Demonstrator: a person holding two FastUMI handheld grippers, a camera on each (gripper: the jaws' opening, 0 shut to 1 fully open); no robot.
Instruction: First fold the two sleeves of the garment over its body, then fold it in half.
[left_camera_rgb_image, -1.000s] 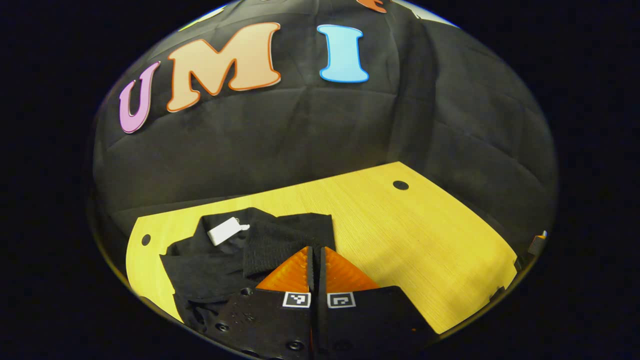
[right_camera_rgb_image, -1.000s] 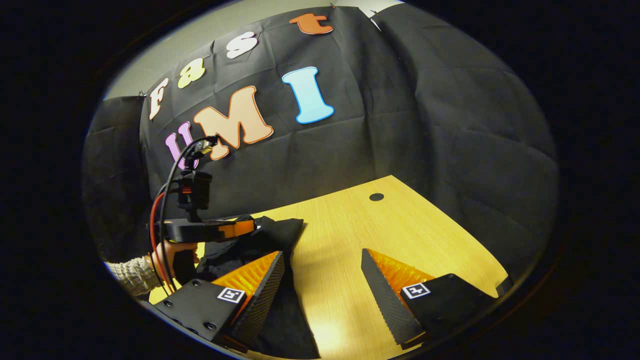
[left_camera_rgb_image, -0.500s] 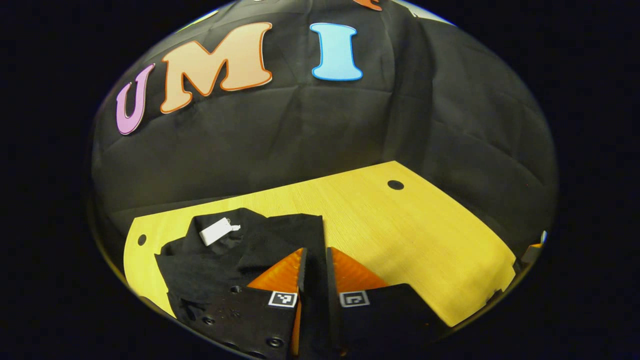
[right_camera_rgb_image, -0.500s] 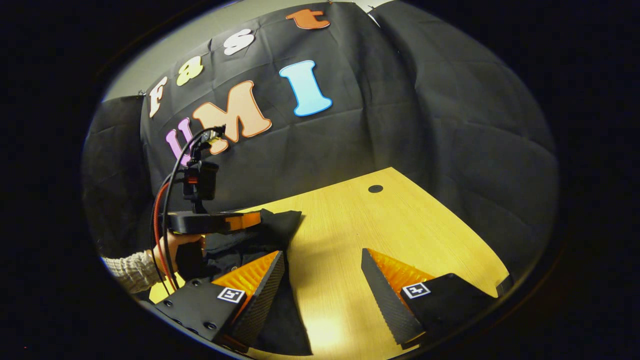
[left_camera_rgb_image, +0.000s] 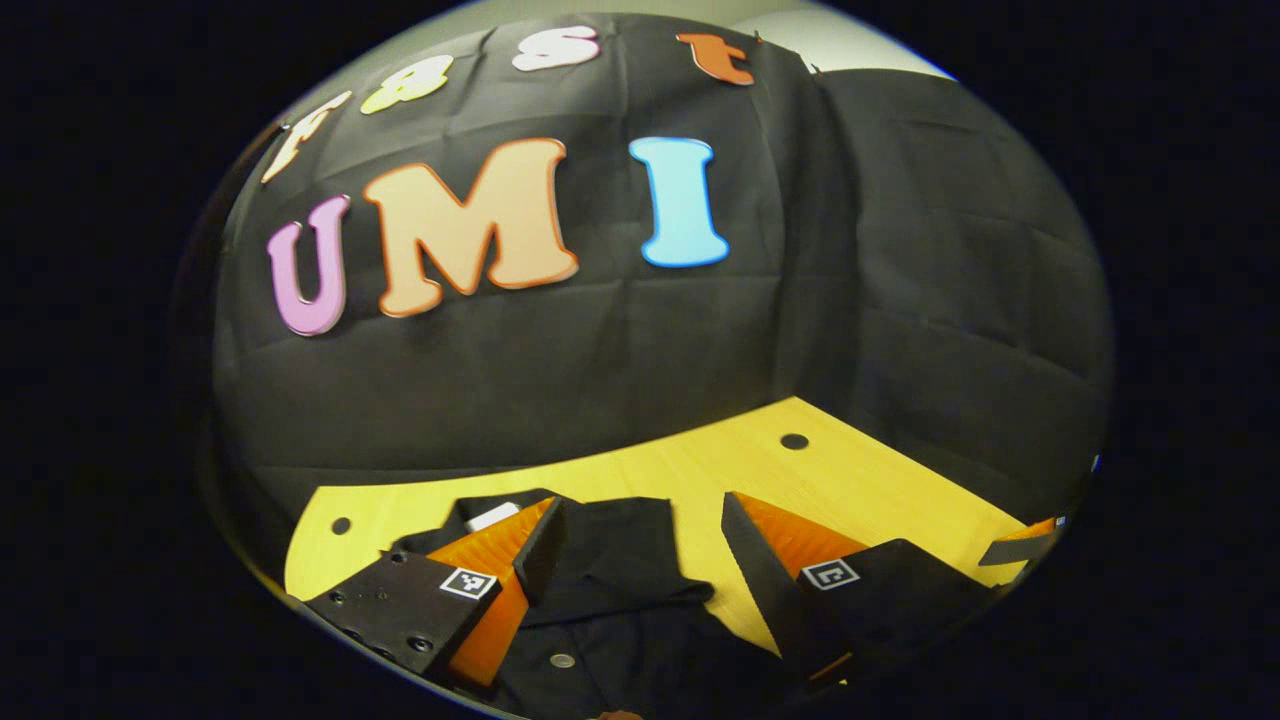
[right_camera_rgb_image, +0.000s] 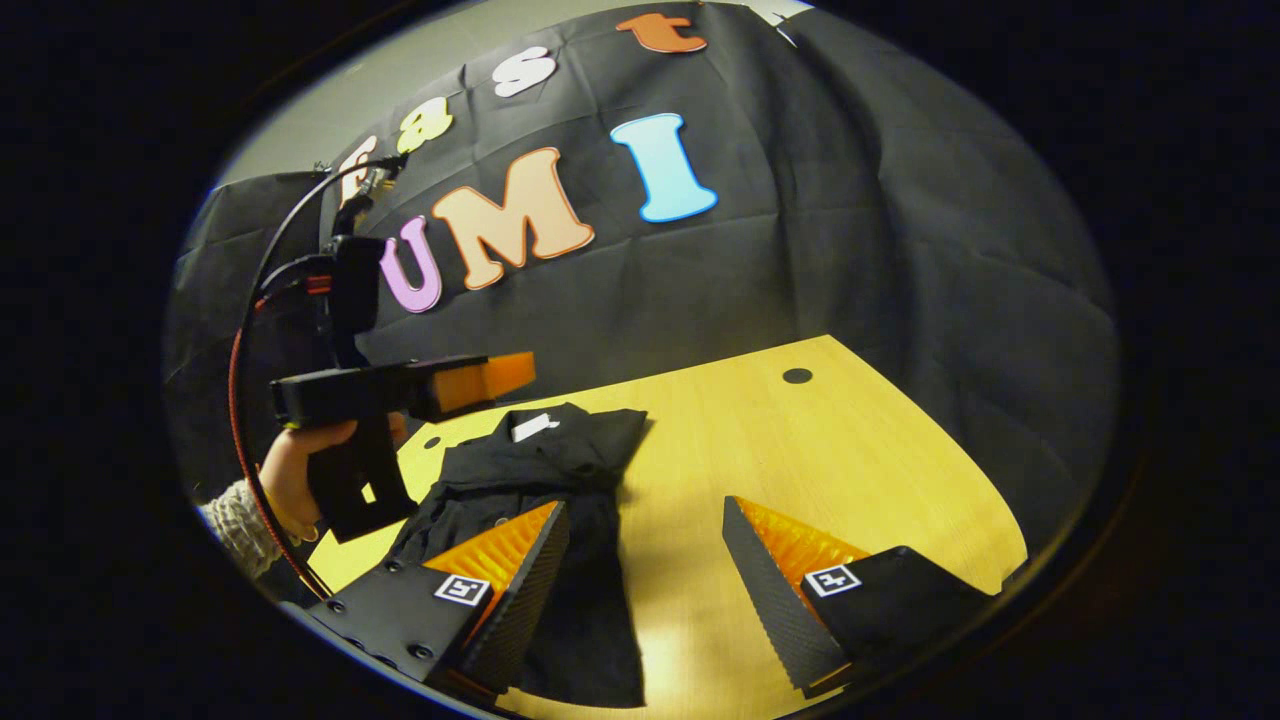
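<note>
Released and lifted since a second ago, the left gripper (right_camera_rgb_image: 500, 372) now hovers above the black garment (right_camera_rgb_image: 545, 480) with its jaws spread, where they had been pressed together on the cloth. A sleeve (left_camera_rgb_image: 625, 540) lies folded over the body on the wooden table (right_camera_rgb_image: 800, 450), so I judge that sleeve fold done and the halving still ahead. The right gripper (right_camera_rgb_image: 645, 575) waits spread wide at the garment's near edge. A white tag (right_camera_rgb_image: 530, 427) sits at the collar, too small to read.
</note>
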